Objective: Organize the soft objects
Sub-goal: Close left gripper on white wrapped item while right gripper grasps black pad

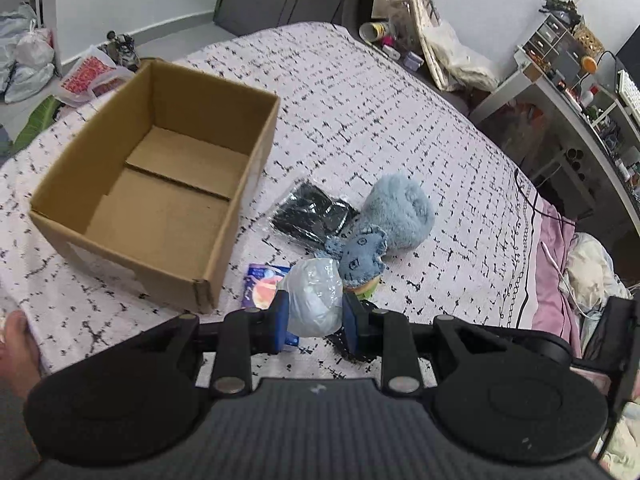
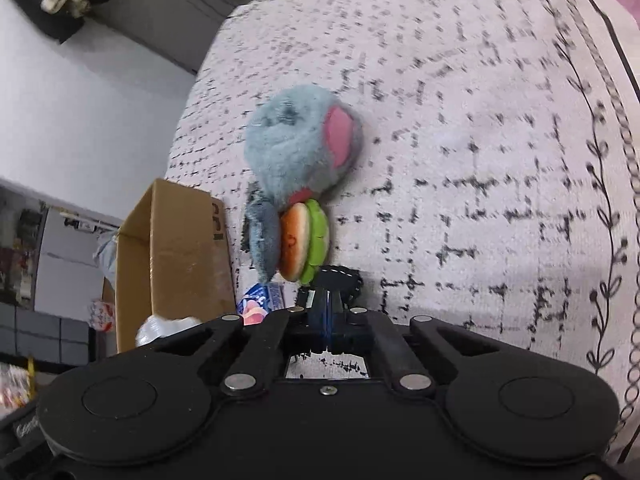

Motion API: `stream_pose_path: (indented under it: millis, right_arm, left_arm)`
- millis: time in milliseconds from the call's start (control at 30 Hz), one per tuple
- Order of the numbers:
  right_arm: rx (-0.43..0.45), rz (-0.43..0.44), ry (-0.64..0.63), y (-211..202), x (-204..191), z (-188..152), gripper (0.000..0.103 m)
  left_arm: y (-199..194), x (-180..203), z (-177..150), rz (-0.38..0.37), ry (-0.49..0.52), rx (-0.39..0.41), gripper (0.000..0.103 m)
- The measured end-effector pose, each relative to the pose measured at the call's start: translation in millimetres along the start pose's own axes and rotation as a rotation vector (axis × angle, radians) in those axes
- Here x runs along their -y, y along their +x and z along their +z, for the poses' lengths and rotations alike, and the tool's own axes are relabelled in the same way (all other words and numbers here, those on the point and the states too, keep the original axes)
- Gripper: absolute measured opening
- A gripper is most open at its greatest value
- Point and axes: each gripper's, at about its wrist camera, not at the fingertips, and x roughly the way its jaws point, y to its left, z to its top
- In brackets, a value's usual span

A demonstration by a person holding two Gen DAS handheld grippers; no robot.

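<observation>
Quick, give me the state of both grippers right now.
Left gripper: shut on the plastic-wrapped white bundle.
Right gripper: shut, fingers together; whether it pinches the black item cannot be told.

The left wrist view is taken from just behind the left gripper, looking forward and down across the bed covered in a white spread with black grid marks, toward the far wall. The open brown cardboard box is seen from above, close on the left. The right wrist view is taken low over the same spread, rolled sideways so that the box appears tipped, with the right gripper at the bottom edge. Shared by both views are the box, the fluffy blue-grey plush toy, and the blue printed packet.
</observation>
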Motion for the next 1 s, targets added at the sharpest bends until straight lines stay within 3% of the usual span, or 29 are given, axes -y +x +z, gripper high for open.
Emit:
stream_pose_path:
  millis: [33, 100, 167, 267, 567, 667, 800, 1000]
  right_arm:
    - [0.006, 0.0, 0.014, -1, 2, 1, 0.01]
    - [0.015, -0.003, 0.032, -1, 5, 2, 0.033]
    - [0.025, -0.004, 0.035, -1, 5, 4, 0.046]
    - [0.009, -0.002, 0.019, 7, 0, 4, 0.053]
    - [-0.024, -0.115, -0.11, 35, -24, -7, 0.052]
    - [-0.036, -0.148, -0.169, 40, -31, -13, 0.023]
    - [0.027, -0.186, -0.209, 31, -37, -14, 0.021]
    - [0.084, -0.125, -0.188, 7, -37, -14, 0.021]
  left_arm:
    - [-3, -1, 0, 0.001, -0.001, 0.006, 0.027]
    - [-7, -4, 0, 0.002, -0.008, 0.019, 0.027]
    - [-9, -7, 1, 0.003, -0.016, 0.028, 0.027]
    - [-11, -11, 3, 0.004, -0.029, 0.034, 0.027]
    - [-12, -23, 8, 0.012, -0.04, 0.048, 0.027]
    - [-11, -27, 8, 0.01, -0.045, 0.044, 0.027]
    - [-10, -31, 9, 0.015, -0.051, 0.038, 0.027]
    - [-22, -35, 12, 0.013, -0.045, 0.065, 0.027]
